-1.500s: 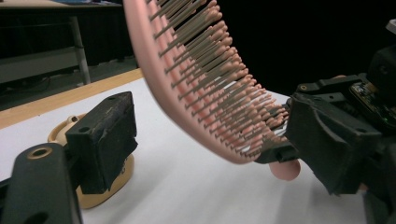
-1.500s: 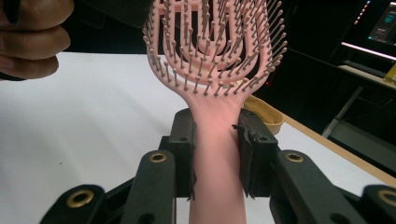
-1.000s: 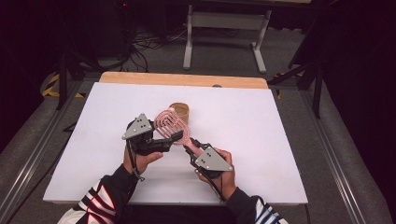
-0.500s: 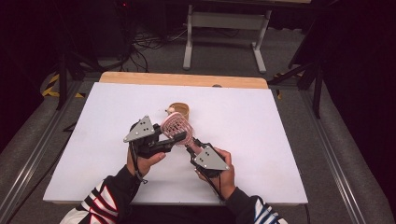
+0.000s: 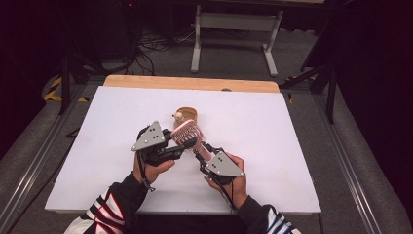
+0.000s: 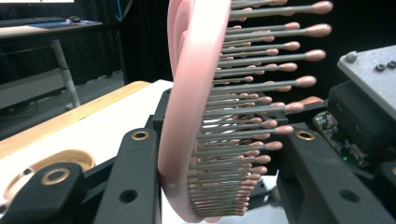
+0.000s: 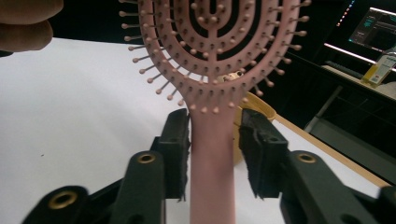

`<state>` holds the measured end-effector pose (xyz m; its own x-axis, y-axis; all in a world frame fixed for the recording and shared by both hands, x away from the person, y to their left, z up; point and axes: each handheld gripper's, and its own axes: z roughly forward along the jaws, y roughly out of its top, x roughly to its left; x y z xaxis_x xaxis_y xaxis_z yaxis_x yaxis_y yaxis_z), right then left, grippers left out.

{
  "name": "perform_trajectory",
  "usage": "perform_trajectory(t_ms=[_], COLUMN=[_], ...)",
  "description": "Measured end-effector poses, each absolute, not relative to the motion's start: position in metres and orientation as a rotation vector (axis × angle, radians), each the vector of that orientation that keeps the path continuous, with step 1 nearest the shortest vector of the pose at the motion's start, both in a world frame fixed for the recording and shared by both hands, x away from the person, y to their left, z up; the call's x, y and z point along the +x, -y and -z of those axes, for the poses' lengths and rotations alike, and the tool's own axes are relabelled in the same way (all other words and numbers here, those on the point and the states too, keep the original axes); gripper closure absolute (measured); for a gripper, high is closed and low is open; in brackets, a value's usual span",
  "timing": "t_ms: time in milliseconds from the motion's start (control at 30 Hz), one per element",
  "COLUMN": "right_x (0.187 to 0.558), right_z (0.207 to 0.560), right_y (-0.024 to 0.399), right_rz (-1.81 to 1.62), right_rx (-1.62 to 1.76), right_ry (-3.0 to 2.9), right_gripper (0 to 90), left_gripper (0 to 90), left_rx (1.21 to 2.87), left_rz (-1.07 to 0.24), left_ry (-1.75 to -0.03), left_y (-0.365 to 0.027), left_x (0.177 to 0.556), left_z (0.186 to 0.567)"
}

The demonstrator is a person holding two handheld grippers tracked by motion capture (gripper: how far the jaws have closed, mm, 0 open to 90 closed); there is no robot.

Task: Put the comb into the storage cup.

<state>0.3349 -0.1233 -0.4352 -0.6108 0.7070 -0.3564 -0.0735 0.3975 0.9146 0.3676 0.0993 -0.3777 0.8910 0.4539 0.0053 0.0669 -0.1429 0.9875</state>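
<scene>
High view: right tool (image 5: 204, 153) brackets the pink vented plastic hairbrush (image 5: 187, 134) handle, its jaws just opening with a gap on one side; left tool (image 5: 181, 145) has just clamped the brush head. Beyond the brush, a round wooden dish (image 5: 188, 114) lies on the white surface (image 5: 272, 141).

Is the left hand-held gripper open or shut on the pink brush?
Shut: left hand-held gripper clamps the pink plastic bristled hairbrush head between its jaws.
</scene>
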Motion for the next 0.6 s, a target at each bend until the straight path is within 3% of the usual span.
perform_trajectory(t_ms=[600], right_x=[0.334], right_z=[0.417], right_y=[0.152], right_rz=[-1.334], right_rx=[0.556], right_ry=[-1.820], right_gripper=[32.6], left_gripper=[63.0], left_rx=[1.691], left_rz=[-0.445], left_ry=[-0.464], left_y=[-0.129], left_x=[0.370], left_z=[0.374])
